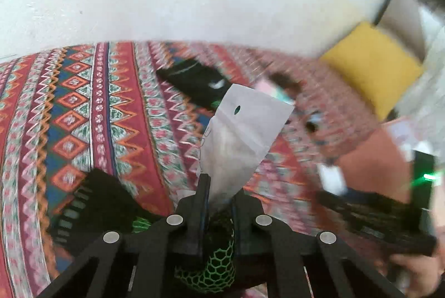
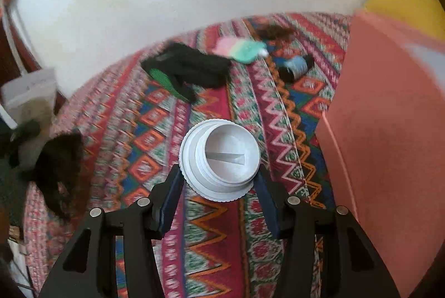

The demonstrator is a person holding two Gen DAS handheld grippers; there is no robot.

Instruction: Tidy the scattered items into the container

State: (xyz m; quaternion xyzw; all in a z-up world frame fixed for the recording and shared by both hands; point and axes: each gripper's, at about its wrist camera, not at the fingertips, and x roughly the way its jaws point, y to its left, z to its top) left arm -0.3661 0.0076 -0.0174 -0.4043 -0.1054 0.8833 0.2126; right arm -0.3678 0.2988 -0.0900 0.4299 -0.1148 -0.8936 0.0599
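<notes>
left hand-held gripper [image 1: 219, 195] pinching pouch [image 1: 239, 136], raised

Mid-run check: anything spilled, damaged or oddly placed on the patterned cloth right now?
Nothing spilled or damaged that I can see. A black glove, a pink-green fluffy item and a small blue-labelled bottle on its side lie loose on the cloth, waiting to be tidied.

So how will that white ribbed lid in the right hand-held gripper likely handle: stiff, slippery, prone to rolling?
The white lid looks like rigid moulded plastic, so probably stiff and light. The right hand-held gripper grips it only at opposite rim points, so it may pivot or slip. Being round, it could roll if dropped on edge onto the patterned cloth.
</notes>
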